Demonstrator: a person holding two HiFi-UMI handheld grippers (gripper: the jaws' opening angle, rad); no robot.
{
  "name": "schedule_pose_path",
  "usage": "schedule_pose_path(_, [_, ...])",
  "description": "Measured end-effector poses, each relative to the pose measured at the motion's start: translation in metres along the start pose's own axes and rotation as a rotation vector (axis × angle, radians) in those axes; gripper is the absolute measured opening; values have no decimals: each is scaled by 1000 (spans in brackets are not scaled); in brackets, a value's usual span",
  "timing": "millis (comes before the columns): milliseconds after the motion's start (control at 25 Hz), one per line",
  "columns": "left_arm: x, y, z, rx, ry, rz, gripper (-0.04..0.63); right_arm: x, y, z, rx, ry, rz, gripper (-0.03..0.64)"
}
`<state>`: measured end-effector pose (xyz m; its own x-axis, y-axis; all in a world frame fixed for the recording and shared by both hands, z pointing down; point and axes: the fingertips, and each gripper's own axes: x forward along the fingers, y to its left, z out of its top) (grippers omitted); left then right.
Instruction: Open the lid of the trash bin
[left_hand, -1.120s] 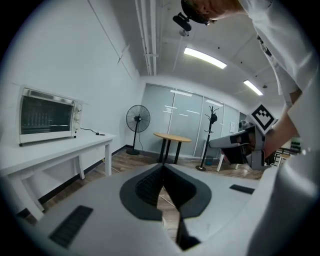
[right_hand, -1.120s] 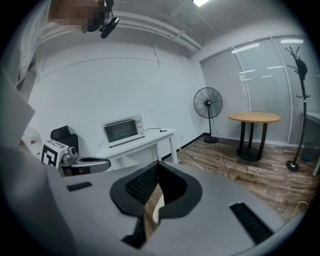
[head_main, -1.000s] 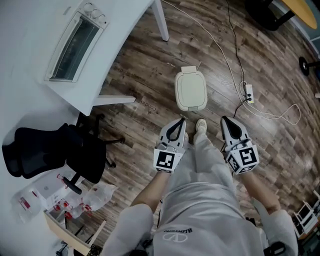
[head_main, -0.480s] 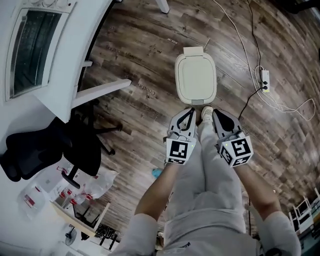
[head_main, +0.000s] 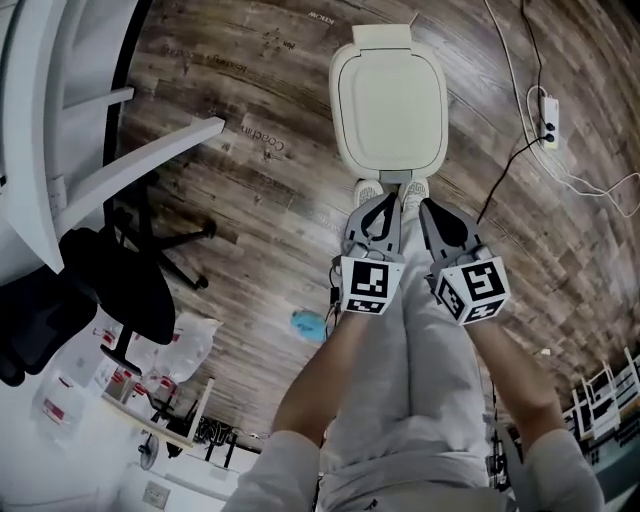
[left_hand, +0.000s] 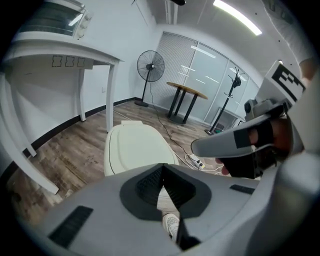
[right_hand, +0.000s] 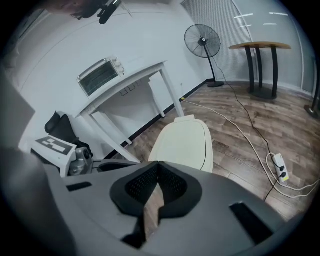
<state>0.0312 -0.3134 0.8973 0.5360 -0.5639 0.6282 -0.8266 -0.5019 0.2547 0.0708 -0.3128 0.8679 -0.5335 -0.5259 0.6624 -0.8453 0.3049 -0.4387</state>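
Two grippers are being held side by side over the person's legs, which only the head view is showing, along with a chair at the left. A fan is being shown only in the gripper views. Left gripper and right gripper are being pointed at the bin, each with jaws pressed together on nothing. The bin is being seen on the floor just ahead of the tips, untouched, with its lid down.
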Motion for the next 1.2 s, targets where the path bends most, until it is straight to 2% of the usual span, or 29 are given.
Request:
schedule_pose_path(240, [22, 3, -32, -12, 67, -1, 0, 24, -4, -24, 8, 28, -16, 17])
schedule_pose_path(400, [35, 1, -50, -28, 118, 3, 0, 31, -6, -27, -25, 27, -26, 17])
schedule_pose_path(840, [51, 1, -64, -18, 176, 22, 0, 39, -8, -35, 5, 32, -22, 17])
schedule_pose_path(1200, [53, 1, -70, 1, 177, 20, 0, 39, -9, -39, 6, 36, -20, 17])
